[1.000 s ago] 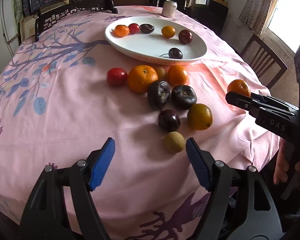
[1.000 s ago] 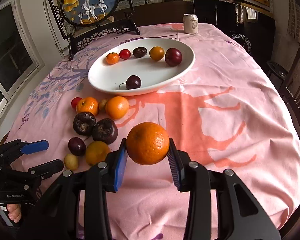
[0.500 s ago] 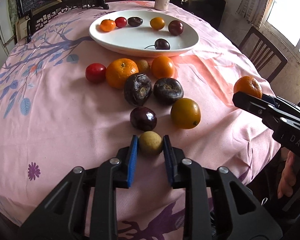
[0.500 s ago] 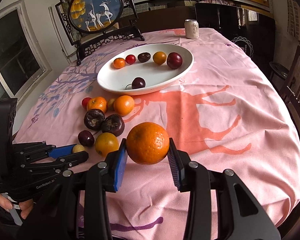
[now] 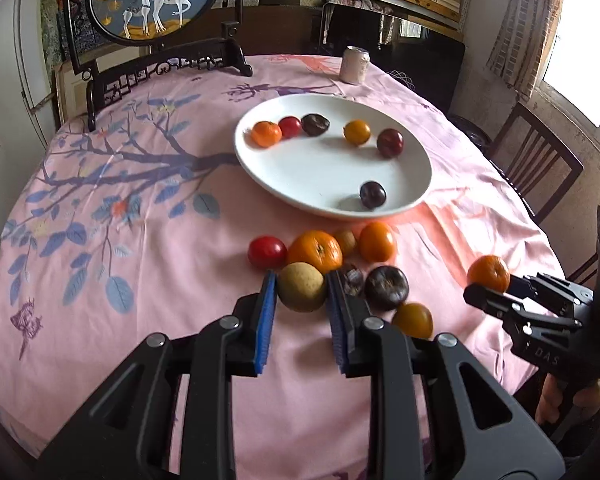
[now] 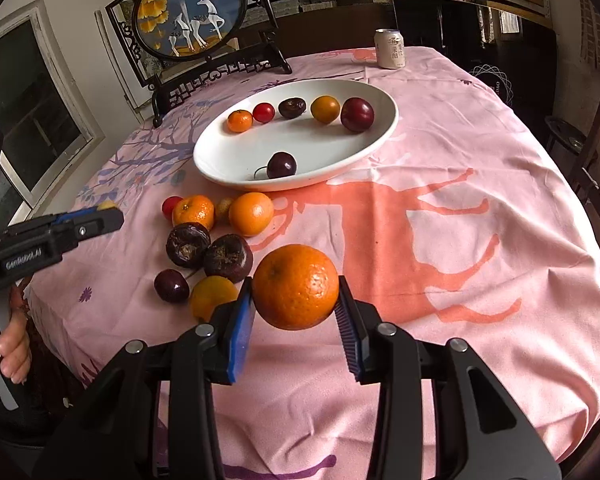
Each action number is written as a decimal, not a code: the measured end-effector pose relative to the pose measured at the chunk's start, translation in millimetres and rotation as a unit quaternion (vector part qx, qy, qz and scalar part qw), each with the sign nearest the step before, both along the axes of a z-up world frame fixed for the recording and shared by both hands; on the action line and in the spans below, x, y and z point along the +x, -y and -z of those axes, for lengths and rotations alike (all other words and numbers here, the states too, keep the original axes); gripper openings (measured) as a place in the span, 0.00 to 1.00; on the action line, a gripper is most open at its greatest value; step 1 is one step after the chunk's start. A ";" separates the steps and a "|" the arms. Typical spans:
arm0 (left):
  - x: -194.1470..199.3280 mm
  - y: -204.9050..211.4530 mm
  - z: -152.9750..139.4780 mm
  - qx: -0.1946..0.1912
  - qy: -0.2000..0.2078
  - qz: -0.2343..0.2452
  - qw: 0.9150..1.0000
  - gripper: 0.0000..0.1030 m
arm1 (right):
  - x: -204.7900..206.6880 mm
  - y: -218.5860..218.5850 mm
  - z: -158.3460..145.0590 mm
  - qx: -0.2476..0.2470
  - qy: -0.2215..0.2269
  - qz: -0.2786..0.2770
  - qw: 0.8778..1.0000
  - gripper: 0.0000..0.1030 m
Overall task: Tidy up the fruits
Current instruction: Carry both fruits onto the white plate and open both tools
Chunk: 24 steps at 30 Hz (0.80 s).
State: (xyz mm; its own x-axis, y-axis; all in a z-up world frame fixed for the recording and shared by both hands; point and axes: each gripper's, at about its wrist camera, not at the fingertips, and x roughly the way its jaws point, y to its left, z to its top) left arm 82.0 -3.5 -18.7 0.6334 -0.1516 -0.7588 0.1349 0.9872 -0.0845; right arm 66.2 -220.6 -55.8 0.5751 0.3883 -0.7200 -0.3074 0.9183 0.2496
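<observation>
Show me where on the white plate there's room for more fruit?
The white plate is bare across its middle and left side, between the back row of five fruits and the dark cherry near the front rim. The back rim is crowded. On the cloth, the fruit cluster before the plate leaves little room.

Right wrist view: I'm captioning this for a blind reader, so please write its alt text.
The right gripper holds an orange between its jaws above a pink tablecloth. Beyond it, loose fruit lies before a white plate holding six fruits. At left, the left gripper holds a small yellowish fruit.
</observation>
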 end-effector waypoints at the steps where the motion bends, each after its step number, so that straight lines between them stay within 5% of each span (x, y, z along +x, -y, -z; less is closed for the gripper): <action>1: 12.1 0.2 -3.9 0.003 0.001 0.003 1.000 0.24 | 5.4 -2.4 -2.6 -0.001 0.001 -0.003 1.000 0.39; 9: 139.8 26.7 -6.6 0.033 -0.033 0.000 0.999 0.25 | 89.9 -26.6 -31.3 -0.043 0.031 0.000 0.999 0.38; 13: 193.7 39.2 12.8 0.026 -0.065 0.001 0.998 0.25 | 146.8 -34.2 -14.4 -0.080 -0.002 0.019 0.997 0.38; 24: 243.1 51.1 38.0 0.020 -0.097 0.003 0.995 0.25 | 185.6 -32.1 3.6 -0.083 -0.028 0.028 0.996 0.39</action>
